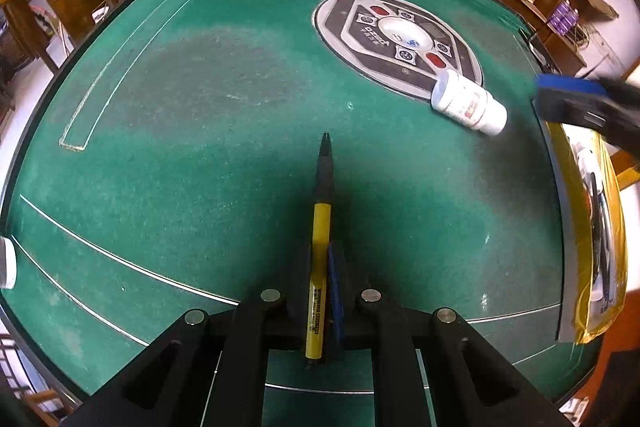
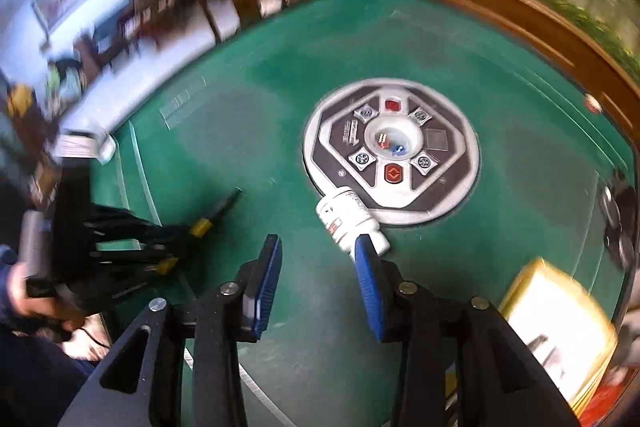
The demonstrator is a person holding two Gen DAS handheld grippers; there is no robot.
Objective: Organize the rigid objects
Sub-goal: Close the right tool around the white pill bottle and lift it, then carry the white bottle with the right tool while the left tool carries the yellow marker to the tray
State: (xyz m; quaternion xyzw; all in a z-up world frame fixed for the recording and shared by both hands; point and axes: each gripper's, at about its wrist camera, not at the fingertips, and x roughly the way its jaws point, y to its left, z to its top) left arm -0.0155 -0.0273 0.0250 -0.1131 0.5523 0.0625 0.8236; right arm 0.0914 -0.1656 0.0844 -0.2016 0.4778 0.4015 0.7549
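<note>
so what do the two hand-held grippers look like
Both are matte black frames with silver round bolts on the linkage arms and blue ribbed pads on the fingers. Left hand-held gripper, right hand-held gripper. The person's sleeve looks dark blue.

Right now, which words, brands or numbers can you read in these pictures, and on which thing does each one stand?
"WINNING": on the yellow pen, followed by small characters, unreadable.
Brand logo on the mahjong table's control panel: upside down, not surely readable.
White pill bottle label: red print, too blurred.
Yellow box: dark marks, blurred.
</note>
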